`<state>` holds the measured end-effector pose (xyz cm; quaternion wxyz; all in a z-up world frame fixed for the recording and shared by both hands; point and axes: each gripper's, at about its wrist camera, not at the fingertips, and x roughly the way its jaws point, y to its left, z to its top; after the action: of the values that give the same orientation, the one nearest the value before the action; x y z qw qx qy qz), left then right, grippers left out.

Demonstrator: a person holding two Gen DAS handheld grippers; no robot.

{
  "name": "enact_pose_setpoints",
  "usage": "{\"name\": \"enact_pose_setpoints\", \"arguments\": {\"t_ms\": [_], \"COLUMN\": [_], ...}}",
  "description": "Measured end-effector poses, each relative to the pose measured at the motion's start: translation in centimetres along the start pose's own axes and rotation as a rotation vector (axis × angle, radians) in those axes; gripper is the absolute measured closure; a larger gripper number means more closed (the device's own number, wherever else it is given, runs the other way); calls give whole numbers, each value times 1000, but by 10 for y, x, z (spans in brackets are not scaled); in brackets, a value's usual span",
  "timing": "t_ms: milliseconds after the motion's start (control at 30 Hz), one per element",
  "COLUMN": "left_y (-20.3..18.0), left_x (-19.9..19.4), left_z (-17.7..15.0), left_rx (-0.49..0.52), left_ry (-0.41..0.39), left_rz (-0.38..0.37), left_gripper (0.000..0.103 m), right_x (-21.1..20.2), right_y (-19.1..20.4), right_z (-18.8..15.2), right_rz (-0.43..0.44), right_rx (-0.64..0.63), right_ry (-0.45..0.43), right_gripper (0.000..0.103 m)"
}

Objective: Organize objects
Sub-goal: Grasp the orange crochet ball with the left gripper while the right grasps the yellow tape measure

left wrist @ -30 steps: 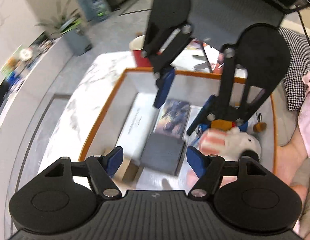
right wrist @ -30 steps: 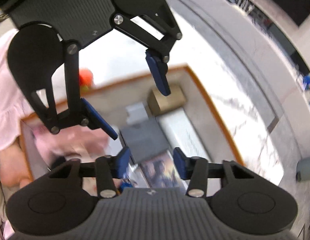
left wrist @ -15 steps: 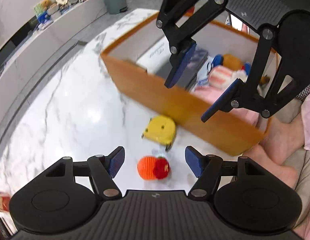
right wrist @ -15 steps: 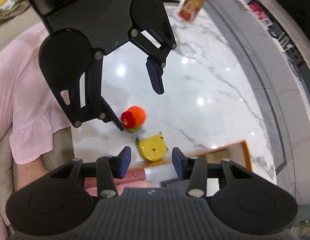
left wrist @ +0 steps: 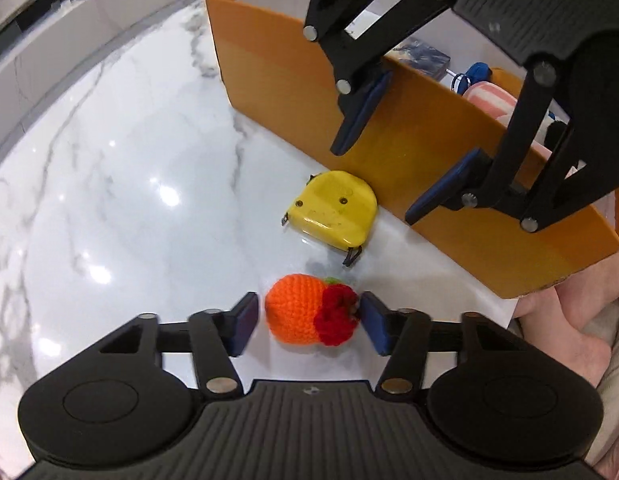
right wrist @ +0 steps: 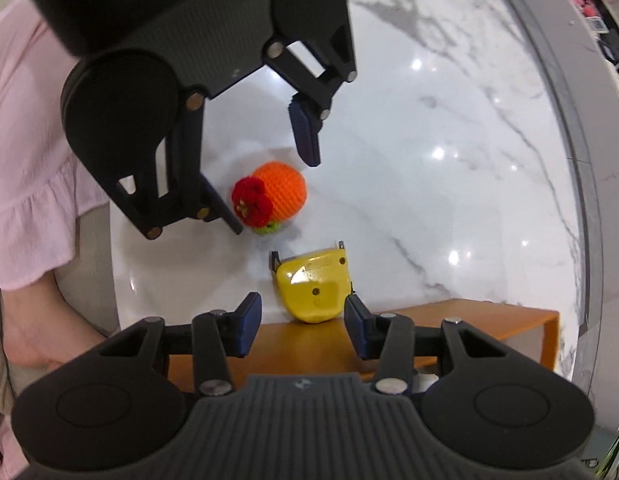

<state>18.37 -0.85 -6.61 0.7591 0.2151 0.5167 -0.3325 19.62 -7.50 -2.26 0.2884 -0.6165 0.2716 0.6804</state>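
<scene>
Your left gripper [left wrist: 309, 322] points steeply down at the white marble tabletop [left wrist: 121, 184], and its jaws are closing around the orange crocheted ball with a red knitted flower [left wrist: 305, 310]. The ball sits on the marble between the two blue pads; the right-hand pad looks to be just touching the red flower, while a thin gap shows beside the left-hand pad [left wrist: 242, 322], so the pads do not press it yet.

Your right gripper [right wrist: 303, 326] points straight down over the yellow plastic tape-measure case [right wrist: 314, 287]. Its fingers stand part-way apart, with the rounded end of the case between them, and whether the pads touch the case you cannot tell. The case lies flat on the marble, just beside the outer wall of the orange open-topped box [left wrist: 293, 92], and close to the ball but apart from it.

Inside the box a dark blue printed packet [left wrist: 423, 54], a blue tool handle [left wrist: 473, 74] and a pink-and-white striped soft toy [left wrist: 491, 98] show above the wall.

No brand, label or writing can be read on any of these; the print on the packet is too small to make out.

A pink ruffled sleeve [right wrist: 33, 168] shows at the left of the right wrist view.
</scene>
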Motion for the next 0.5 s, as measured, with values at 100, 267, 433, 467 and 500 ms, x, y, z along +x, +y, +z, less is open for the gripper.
{"name": "enact_pose_setpoints", "arguments": {"t_ms": [100, 267, 433, 467, 500], "left_y": [5, 16, 27, 26, 25], "left_x": [-2, -12, -21, -23, -24], "left_z": [0, -5, -9, -16, -19], "left_rx": [-15, -32, -66, -69, -69], "left_ry": [-13, -27, -62, -66, -65], "left_rz": [-15, 6, 15, 14, 13], "left_gripper": [43, 44, 44, 44, 44], "right_x": [12, 32, 47, 50, 52], "right_y": [-4, -9, -14, -15, -15], "right_z": [5, 15, 24, 25, 25], "right_rz": [17, 35, 70, 72, 72], "right_rx": [-25, -79, -111, -117, -126], "right_ry": [27, 104, 149, 156, 165], "right_gripper": [50, 49, 49, 49, 49]}}
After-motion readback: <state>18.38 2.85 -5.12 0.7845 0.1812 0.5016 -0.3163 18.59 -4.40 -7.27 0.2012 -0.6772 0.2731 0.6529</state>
